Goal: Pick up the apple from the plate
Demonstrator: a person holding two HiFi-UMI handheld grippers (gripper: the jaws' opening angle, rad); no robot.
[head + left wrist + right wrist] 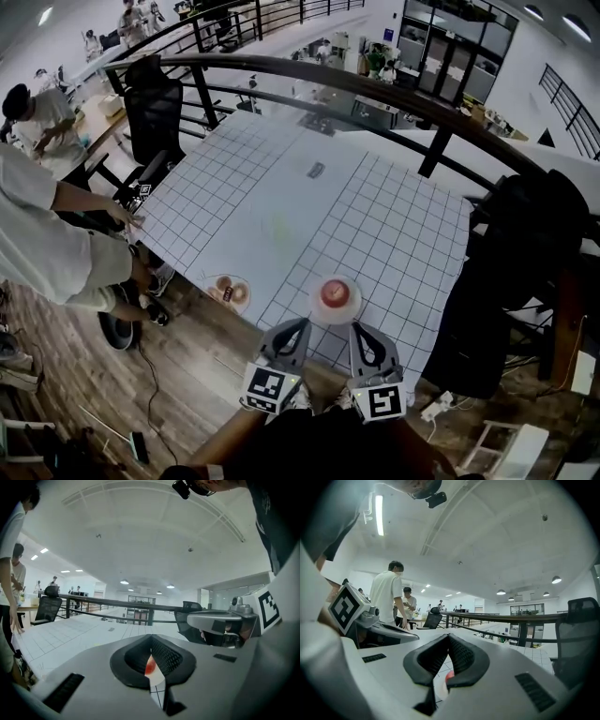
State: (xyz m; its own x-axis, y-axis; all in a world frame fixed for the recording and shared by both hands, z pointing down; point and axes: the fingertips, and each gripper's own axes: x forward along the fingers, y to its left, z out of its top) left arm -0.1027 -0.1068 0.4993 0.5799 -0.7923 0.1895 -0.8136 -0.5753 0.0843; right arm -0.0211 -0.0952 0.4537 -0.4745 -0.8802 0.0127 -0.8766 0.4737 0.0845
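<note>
Nearest, the left tool (300, 326) and the right tool (357, 328) hang side by side just short of the table (281, 187) — both with jaws closed together and nothing between them. Just past their tips the apple (334, 292) lies on its plate (316, 310), untouched, near the table's front edge. Each tool's own view shows a sliver of red through the gap below its jaws, so both seem aimed at it. By that, the pick-up has not begun — a tool has yet to open, close round the apple and lift. Farther left, a person (47, 234) rests a hand on the table.
</note>
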